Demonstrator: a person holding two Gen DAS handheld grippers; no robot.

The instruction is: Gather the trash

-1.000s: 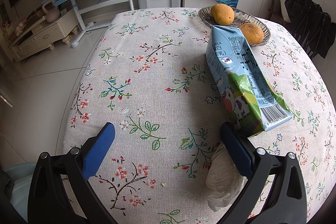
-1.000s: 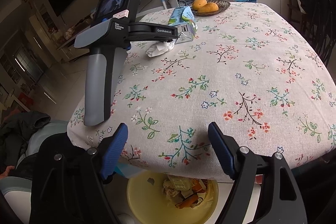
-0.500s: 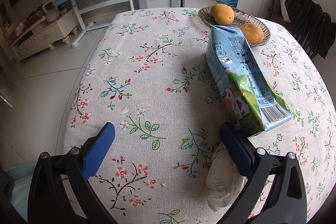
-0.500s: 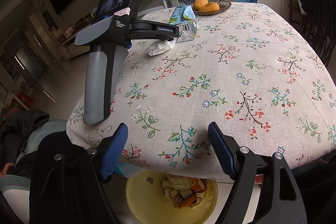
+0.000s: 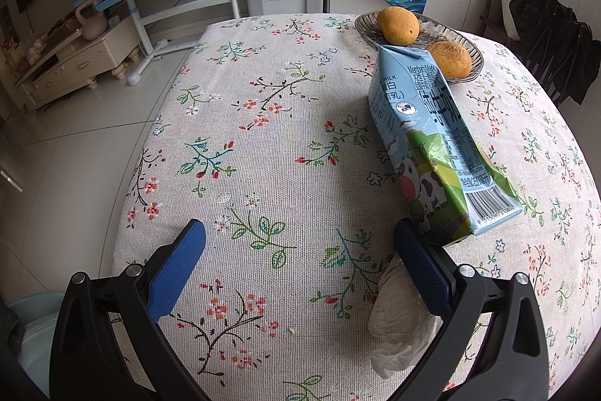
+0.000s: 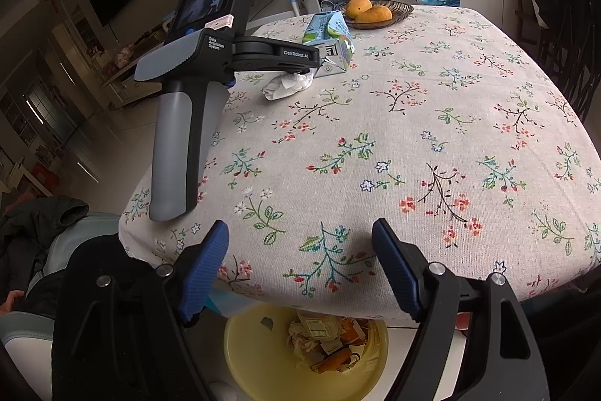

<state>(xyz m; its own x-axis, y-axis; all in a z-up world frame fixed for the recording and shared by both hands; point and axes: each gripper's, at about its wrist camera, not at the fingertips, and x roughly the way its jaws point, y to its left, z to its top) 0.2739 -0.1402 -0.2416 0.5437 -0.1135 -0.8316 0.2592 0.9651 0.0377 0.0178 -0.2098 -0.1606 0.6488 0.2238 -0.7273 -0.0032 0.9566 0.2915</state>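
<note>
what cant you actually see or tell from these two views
- Crumpled tissue, left wrist view: partly behind the left gripper's fingers.
- Yellow bin, right wrist view: far side under the table.
- Milk carton, right wrist view: print too small.

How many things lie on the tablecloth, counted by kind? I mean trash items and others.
Milk carton: 1
Crumpled tissue: 1
Fruit bowl: 1
Orange-yellow fruits in the bowl: 2
Total: 5

Right gripper (image 6: pixel 300 264) hides the bin's (image 6: pixel 240 352) near rim; tissue (image 5: pixel 398 318) partly covered.
</note>
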